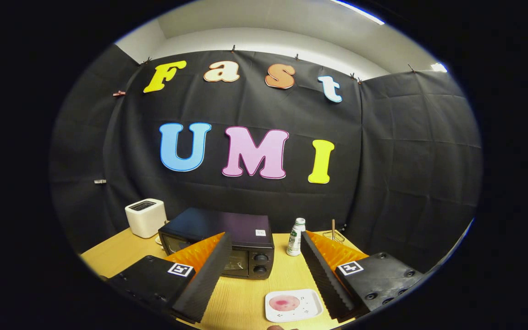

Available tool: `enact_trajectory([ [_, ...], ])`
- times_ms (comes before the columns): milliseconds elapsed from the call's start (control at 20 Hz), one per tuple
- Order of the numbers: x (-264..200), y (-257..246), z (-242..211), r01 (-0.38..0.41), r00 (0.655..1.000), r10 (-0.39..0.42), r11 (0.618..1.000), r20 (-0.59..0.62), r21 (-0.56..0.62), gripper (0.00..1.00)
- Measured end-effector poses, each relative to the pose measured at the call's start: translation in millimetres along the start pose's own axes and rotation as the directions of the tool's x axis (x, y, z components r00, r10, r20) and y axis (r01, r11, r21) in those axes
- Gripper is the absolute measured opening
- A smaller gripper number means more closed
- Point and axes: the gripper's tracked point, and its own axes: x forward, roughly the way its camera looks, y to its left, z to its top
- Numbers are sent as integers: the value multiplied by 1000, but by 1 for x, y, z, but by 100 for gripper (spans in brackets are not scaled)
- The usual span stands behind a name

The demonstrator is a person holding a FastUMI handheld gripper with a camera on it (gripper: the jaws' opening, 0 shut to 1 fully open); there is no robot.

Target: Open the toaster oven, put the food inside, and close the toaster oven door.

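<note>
A black toaster oven (227, 240) stands on the wooden table (108, 256), its glass door shut and two knobs on its right side. My left finger covers part of its front. A white square plate (293, 305) with a pink piece of food (284, 302) lies close in front, between my two fingers and nearer the right one. My gripper (264, 256) hovers above the table, open wide, with nothing between its black ribbed fingers (204, 275).
A white pop-up toaster (145, 217) stands to the left of the oven at the back. A small white bottle (295, 237) stands right of the oven. A thin stick in a small holder (333, 232) stands beyond the right finger.
</note>
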Motion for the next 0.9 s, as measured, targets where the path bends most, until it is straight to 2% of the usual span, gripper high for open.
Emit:
enact_trajectory([
  [500, 22, 22, -7, -24, 999, 25, 999, -31, 39, 98],
  [900, 63, 41, -13, -34, 997, 38, 998, -68, 58, 98],
])
